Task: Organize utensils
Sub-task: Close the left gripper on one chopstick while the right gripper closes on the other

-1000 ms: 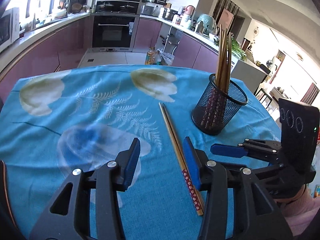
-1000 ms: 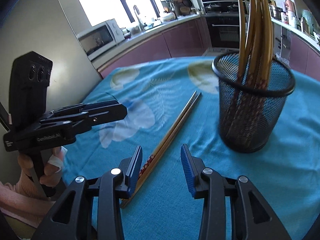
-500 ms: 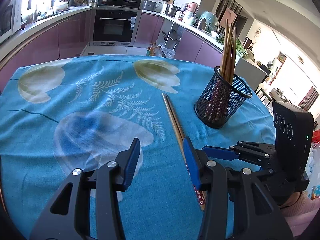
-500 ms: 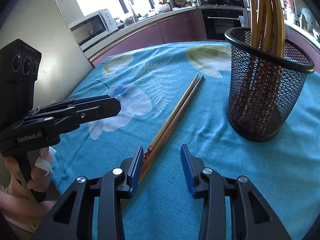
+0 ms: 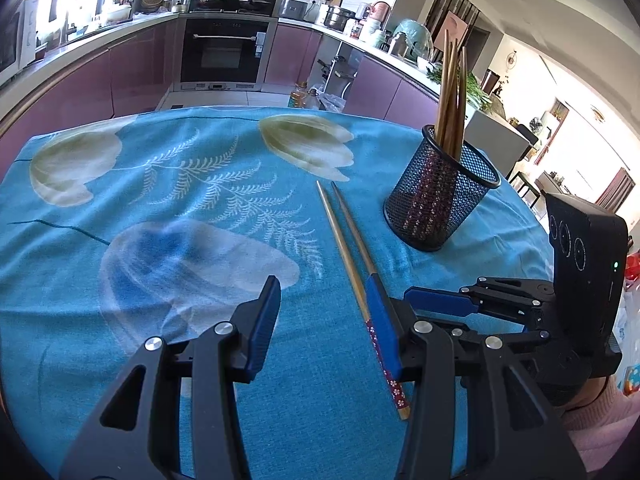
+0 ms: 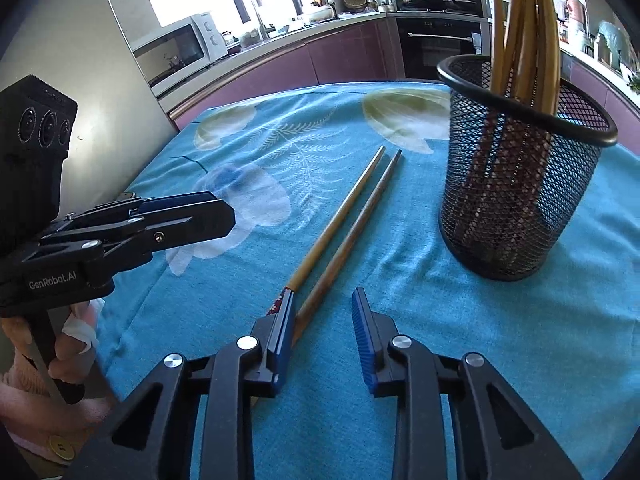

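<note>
Two wooden chopsticks (image 5: 344, 240) (image 6: 340, 216) lie side by side on the blue flowered tablecloth (image 5: 160, 240), their patterned ends nearest me. A black mesh cup (image 5: 436, 208) (image 6: 512, 200) stands upright to their right and holds several more chopsticks (image 6: 520, 20). My right gripper (image 6: 324, 328) is low over the near ends and its jaws are closing. One chopstick runs between them along the left pad, and the other passes behind the left finger. My left gripper (image 5: 322, 320) hovers open just left of the pair, nothing gripped.
The table's left edge drops off beside a person's hand (image 6: 76, 340) holding the left gripper (image 6: 228, 216). The right gripper (image 5: 412, 296) lies close to the right of the left one. Kitchen counters and an oven are beyond the table's far edge.
The right gripper has come forward and down onto the chopsticks' near ends and its jaws have narrowed. The chopsticks' far tips have parted a little. The left gripper stays open.
</note>
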`<move>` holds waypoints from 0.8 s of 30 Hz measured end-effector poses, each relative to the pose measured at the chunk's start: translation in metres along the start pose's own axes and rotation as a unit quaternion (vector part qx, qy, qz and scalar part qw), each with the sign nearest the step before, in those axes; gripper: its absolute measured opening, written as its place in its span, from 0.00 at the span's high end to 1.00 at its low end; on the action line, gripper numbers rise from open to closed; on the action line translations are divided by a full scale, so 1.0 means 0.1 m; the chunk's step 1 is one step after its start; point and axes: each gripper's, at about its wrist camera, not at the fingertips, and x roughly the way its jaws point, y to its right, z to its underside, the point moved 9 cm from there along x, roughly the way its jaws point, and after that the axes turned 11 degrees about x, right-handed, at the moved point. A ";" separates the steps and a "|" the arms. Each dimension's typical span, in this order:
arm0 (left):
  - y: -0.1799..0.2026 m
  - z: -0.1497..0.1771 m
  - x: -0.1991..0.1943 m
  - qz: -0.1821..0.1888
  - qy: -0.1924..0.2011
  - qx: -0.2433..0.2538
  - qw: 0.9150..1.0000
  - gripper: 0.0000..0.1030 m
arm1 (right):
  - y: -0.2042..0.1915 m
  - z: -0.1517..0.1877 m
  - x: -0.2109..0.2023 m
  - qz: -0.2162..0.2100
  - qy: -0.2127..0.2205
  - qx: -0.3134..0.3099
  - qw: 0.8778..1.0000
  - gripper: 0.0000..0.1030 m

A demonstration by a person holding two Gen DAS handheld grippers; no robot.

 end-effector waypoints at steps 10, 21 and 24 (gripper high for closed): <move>0.19 0.07 0.18 0.013 -0.024 0.034 0.999 0.60 | 0.15 -0.02 -0.07 0.008 0.001 0.009 1.000 0.73; 0.39 0.20 0.35 0.018 -0.055 0.073 0.996 0.69 | 0.22 -0.07 -0.08 0.006 0.004 0.021 1.000 0.73; 0.39 0.24 0.38 0.011 -0.064 0.075 0.995 0.73 | 0.21 -0.12 -0.07 0.005 0.008 0.022 1.000 0.73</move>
